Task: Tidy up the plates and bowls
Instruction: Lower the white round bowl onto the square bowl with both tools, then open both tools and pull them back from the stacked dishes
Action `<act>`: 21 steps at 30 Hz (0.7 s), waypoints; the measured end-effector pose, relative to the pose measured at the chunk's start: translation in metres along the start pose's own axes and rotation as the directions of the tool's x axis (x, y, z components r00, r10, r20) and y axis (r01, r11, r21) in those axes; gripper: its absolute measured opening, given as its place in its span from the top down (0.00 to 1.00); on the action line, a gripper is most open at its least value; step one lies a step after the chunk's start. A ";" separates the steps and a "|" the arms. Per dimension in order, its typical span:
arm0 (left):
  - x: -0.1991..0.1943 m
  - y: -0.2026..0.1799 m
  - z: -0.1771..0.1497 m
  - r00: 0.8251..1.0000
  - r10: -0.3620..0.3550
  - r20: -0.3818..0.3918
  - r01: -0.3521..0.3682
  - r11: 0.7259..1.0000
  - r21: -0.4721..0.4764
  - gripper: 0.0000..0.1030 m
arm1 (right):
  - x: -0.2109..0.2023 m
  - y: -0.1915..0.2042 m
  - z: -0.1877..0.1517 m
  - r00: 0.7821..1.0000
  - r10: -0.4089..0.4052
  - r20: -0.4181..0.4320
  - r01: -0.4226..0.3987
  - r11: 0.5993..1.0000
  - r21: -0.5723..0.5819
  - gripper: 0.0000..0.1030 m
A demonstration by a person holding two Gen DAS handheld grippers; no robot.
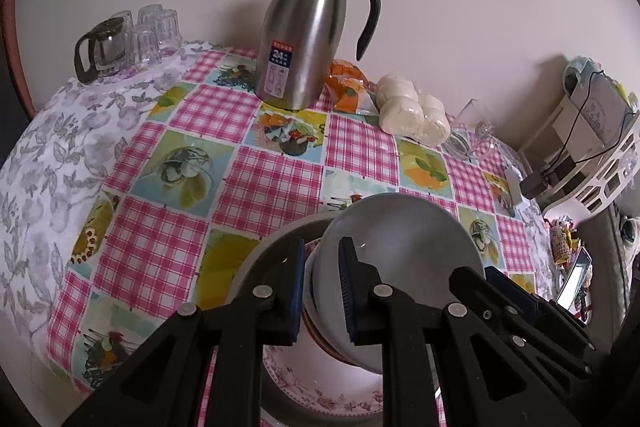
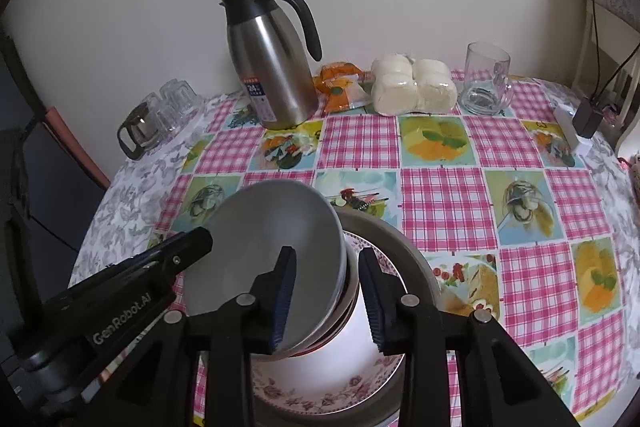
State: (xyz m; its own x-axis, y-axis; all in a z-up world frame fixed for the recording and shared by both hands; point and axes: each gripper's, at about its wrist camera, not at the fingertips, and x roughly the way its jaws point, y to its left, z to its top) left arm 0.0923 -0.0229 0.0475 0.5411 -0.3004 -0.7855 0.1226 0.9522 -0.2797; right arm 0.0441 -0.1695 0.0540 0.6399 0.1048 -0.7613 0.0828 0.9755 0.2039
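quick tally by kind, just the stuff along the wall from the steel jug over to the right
steel jug: 1
orange packet: 1
bag of white buns: 1
glass mug: 1
total: 4

The flowered plate [image 2: 320, 393] is largely covered by the stacked bowls [image 2: 280, 247] and the black gripper arms, and its near rim runs off the bottom edge. How many bowls sit under the top one cannot be counted, since only thin rim edges show. The label on the steel jug [image 1: 280, 61] is too small to read, and the white rack [image 1: 592, 155] is cut off at the right.
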 end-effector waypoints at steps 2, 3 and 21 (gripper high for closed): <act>-0.008 0.001 -0.003 1.000 0.006 0.015 -0.006 1.000 0.007 0.74 | -0.004 0.000 -0.002 1.000 -0.001 0.007 0.001 1.000 -0.002 0.64; -0.012 0.002 -0.005 1.000 0.017 0.022 -0.018 1.000 0.012 0.56 | -0.006 -0.001 -0.003 1.000 0.001 0.011 -0.001 1.000 -0.001 0.62; -0.042 0.035 -0.086 0.987 0.159 0.027 -0.160 0.985 0.069 0.07 | -0.034 -0.025 -0.082 0.997 -0.061 0.046 0.059 0.997 0.041 0.00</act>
State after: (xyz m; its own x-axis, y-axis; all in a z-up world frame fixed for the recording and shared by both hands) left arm 0.0024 0.0180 0.0232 0.5762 -0.1438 -0.8046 0.0911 0.9896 -0.1116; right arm -0.0427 -0.1821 0.0246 0.6682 0.0362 -0.7431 0.1516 0.9712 0.1837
